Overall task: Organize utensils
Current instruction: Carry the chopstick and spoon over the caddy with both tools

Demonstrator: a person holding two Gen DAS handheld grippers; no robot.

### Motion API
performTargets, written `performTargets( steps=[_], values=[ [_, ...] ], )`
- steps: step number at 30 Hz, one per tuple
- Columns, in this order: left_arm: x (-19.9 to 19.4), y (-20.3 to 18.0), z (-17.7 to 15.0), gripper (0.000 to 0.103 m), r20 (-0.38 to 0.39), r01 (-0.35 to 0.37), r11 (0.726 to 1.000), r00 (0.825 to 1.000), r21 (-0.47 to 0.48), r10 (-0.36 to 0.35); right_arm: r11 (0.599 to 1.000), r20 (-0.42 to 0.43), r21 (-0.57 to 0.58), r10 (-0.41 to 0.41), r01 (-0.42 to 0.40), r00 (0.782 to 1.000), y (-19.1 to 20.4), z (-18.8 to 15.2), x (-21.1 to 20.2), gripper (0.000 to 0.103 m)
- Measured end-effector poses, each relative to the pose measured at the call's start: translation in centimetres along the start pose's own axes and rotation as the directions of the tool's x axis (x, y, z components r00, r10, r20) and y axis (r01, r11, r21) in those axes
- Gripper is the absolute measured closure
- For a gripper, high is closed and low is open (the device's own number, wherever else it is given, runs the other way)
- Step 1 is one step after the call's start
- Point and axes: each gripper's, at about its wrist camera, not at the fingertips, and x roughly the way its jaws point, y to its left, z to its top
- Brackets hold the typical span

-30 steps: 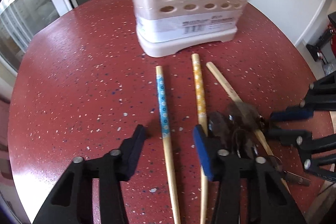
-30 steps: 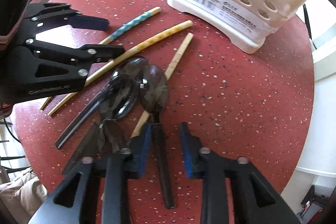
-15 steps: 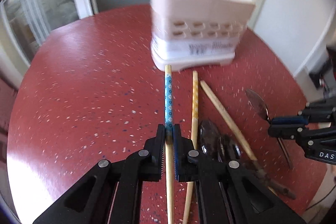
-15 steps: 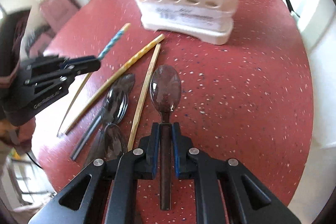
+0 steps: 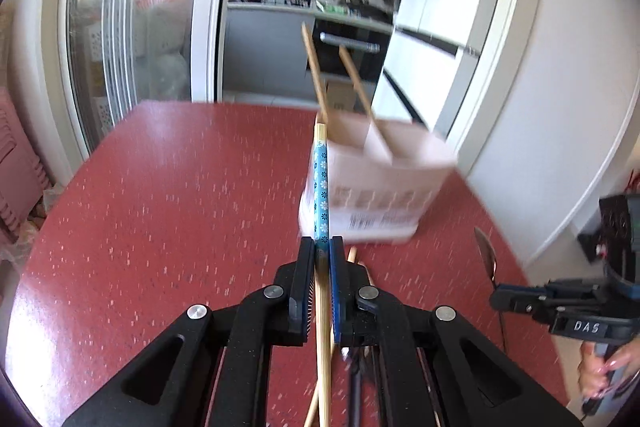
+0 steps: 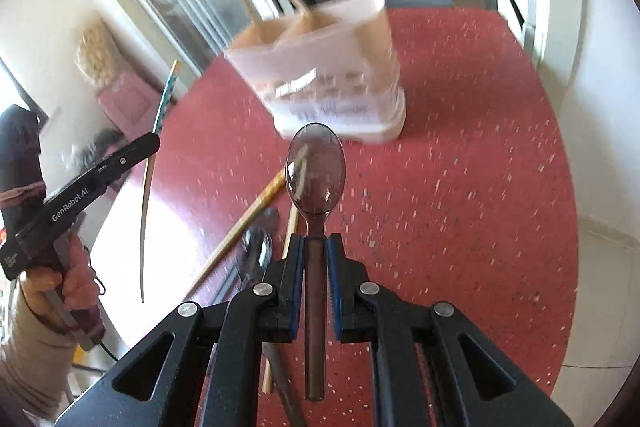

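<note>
The left gripper (image 5: 322, 247) has its fingers clamped on the blue-banded chopstick (image 5: 321, 195), which runs up the middle of the left wrist view and overlaps the left edge of the blurred white caddy (image 5: 380, 183) right of centre. Two chopsticks (image 5: 316, 75) lean out of the caddy's top. In the right wrist view the right gripper (image 6: 315, 245) has its fingers clamped on the handle of a dark spoon (image 6: 316, 171), whose bowl sits at frame centre just below the caddy. At lower left of that view, more chopsticks (image 6: 240, 227) and spoons (image 6: 256, 251) lie on the red speckled tabletop (image 6: 460, 187).
</note>
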Motion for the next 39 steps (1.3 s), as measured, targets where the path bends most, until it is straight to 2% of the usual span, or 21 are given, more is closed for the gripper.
performTargets(
  steps=[5, 12, 17, 23, 26, 32, 35, 39],
  values=[
    [-0.8, -0.7, 3.7, 0.067, 0.098, 0.023, 0.999, 0.995, -0.024, -0.02, 1.0, 0.05, -0.005, 0.022, -0.022, 0.999, 0.6, 3.1, 0.1, 0.09],
    [0.2, -1.0, 8.6, 0.067, 0.185, 0.042, 0.998, 0.982, -0.047, -0.033, 1.0, 0.15, -0.02, 0.023, -0.021, 0.988, 0.8, 8.3, -0.6, 0.09],
    [2.5, -1.4, 11.7, 0.067, 0.251, 0.043, 0.997, 0.968, -0.064, -0.026, 0.998, 0.256, -0.033, 0.06, -0.053, 0.965, 1.0, 12.0, -0.9, 0.09],
    [5.0, -1.2, 14.3, 0.067, 0.299, 0.031, 0.995, 0.954, -0.098, 0.0, 0.998, 0.36, -0.057, 0.051, -0.033, 0.931, 1.5, 15.6, -0.3, 0.09],
    [5.6, -1.3, 15.2, 0.067, 0.333, 0.039, 0.992, 0.943, -0.117, 0.002, 0.998, 0.41, -0.064, 0.046, -0.022, 0.911, 1.4, 17.1, 0.0, 0.09],
    [7.4, -1.8, 15.5, 0.067, 0.414, -0.009, 0.995, 0.909, -0.101, 0.05, 0.995, 0.482, -0.093, 0.005, 0.045, 0.876, 1.4, 18.4, 2.0, 0.09],
    [8.5, -2.1, 14.9, 0.067, 0.454, -0.044, 0.994, 0.887, -0.096, 0.083, 0.989, 0.504, -0.119, -0.02, 0.092, 0.864, 1.8, 18.0, 3.2, 0.09],
    [10.1, -2.1, 13.9, 0.067, 0.469, -0.063, 0.991, 0.876, -0.117, 0.111, 0.978, 0.512, -0.158, -0.039, 0.138, 0.858, 2.0, 17.4, 4.9, 0.09]
  ],
)
